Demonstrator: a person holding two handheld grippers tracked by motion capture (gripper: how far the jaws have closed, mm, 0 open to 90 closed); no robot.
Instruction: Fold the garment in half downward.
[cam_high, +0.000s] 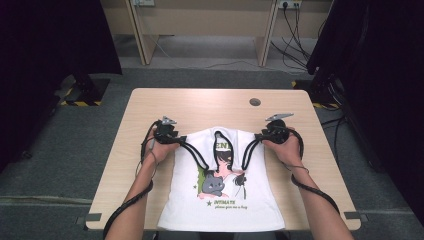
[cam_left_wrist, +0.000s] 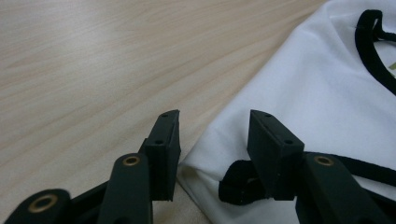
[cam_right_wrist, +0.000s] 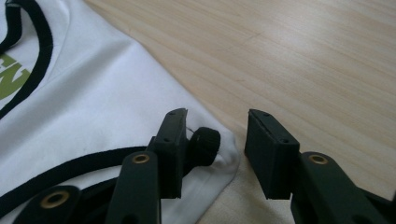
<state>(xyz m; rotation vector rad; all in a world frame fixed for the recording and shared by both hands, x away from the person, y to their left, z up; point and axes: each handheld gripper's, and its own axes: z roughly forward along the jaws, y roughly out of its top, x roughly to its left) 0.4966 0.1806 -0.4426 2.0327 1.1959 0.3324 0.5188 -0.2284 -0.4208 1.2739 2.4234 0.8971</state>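
Shirt: white sleeveless top with black trim and a cartoon print, spread flat across the middle of the table, hem hanging just over the near edge, neck toward the far edge.
Left shoulder corner: lying between the jaws of the left gripper, jaws apart, pads not pressing on the cloth; released.
Right shoulder corner: lying between the jaws of the right gripper, black strap end against the inner pad, outer pad clear of the cloth; released.
Hands: left hand and right hand resting low at the two shoulder corners, toward the far half of the table.
Handling: probably light, soft and limp, no stiffness to hold a shape; likely to sag, fold and slide easily on smooth wood.
Where to grip: at both shoulder corners, over the doubled black trim, thicker there and less likely to slip out than single cloth.
Risk: pinching one layer alone, or one corner alone, would likely twist the shirt.
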